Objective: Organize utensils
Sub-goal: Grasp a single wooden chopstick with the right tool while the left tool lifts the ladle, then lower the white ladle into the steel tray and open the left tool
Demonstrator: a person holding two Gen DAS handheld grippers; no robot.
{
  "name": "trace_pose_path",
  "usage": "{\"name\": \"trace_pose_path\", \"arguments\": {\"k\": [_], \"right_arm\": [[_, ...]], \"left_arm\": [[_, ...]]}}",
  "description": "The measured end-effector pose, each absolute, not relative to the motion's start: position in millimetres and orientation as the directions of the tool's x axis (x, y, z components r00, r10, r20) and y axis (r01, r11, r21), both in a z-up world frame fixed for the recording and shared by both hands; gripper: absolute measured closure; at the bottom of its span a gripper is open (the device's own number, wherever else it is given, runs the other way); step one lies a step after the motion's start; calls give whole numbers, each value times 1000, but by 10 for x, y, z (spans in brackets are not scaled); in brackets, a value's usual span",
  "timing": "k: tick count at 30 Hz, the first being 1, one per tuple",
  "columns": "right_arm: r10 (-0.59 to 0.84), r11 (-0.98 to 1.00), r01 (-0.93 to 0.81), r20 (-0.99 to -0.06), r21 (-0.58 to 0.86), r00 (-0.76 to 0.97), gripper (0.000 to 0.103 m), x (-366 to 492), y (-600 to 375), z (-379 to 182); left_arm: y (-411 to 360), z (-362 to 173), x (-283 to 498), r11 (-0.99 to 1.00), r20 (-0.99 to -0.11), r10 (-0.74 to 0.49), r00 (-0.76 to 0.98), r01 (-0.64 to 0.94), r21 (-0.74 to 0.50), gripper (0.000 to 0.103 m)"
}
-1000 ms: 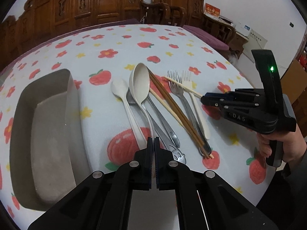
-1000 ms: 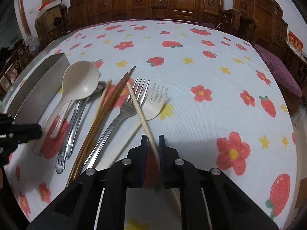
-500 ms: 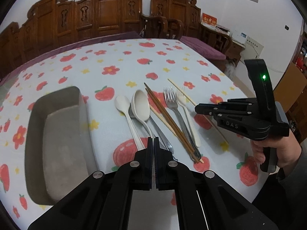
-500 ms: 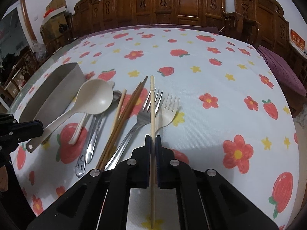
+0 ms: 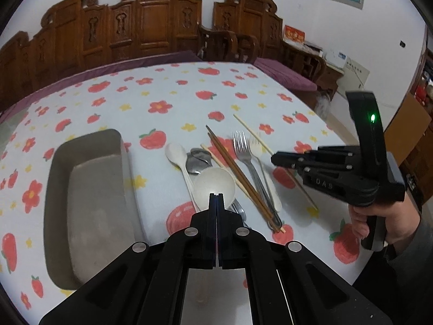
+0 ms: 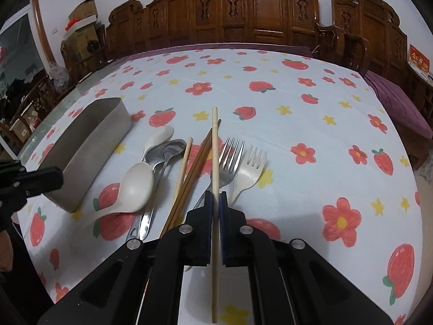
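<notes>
Carved wooden chairs (image 6: 259,13) line the table's far edge, beyond the fruit-and-flower tablecloth (image 6: 311,113). Past its far left corner, cardboard boxes (image 6: 81,21) are stacked; a purple cushion (image 5: 284,73) lies off the right edge.

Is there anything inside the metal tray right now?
No, the tray shows only its bare grey bottom in the left wrist view, with all the utensils lying outside it on the tablecloth.

table (image 6: 311,124) in a fruit-and-flower cloth, with a metal tray (image 5: 89,195), spoons (image 5: 189,159), forks (image 6: 238,168) and chopsticks (image 5: 238,173)
</notes>
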State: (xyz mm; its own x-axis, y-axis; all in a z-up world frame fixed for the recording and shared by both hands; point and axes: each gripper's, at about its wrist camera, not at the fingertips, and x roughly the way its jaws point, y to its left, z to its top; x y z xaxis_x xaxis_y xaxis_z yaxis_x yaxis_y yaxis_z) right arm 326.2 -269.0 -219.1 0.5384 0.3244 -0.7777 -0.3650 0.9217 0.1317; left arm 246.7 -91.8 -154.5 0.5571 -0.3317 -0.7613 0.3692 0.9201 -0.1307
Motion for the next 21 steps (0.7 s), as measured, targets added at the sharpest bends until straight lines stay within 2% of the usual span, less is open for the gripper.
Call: {"name": "trace_pose_path", "arguments": {"k": [3, 5, 6, 7, 16, 20, 21], "right_arm": [[328, 921, -366, -776, 135, 539, 97, 3267, -2699, -2188], [329, 919, -371, -776, 132, 538, 97, 3266, -2687, -2188], [332, 917, -375, -775, 133, 537, 97, 3260, -2681, -2186], [336, 916, -379, -775, 135, 536, 97, 3257, -2675, -2184], [347, 907, -400, -769, 130, 537, 97, 3191, -2621, -2146], [354, 903, -410, -763, 128, 541, 97, 3161, -2584, -2109], [355, 902, -412, -762, 127, 542, 97, 3150, -2576, -2099]], "left_arm": [[-958, -1669, 2491, 929, -788, -279, 549, 363, -77, 103], [-972, -1755, 2489, 930, -804, -254, 537, 364, -51, 90], [-968, -1794, 2483, 929, -809, -251, 531, 368, -46, 80], [-979, -1825, 2467, 927, -815, -242, 526, 373, -35, 76], [-1040, -2105, 2499, 925, -869, -182, 460, 379, 7, 76], [-1010, -2188, 2516, 929, -881, -170, 442, 371, 7, 85], [-1001, -2197, 2517, 929, -882, -172, 440, 371, 4, 92]]}}
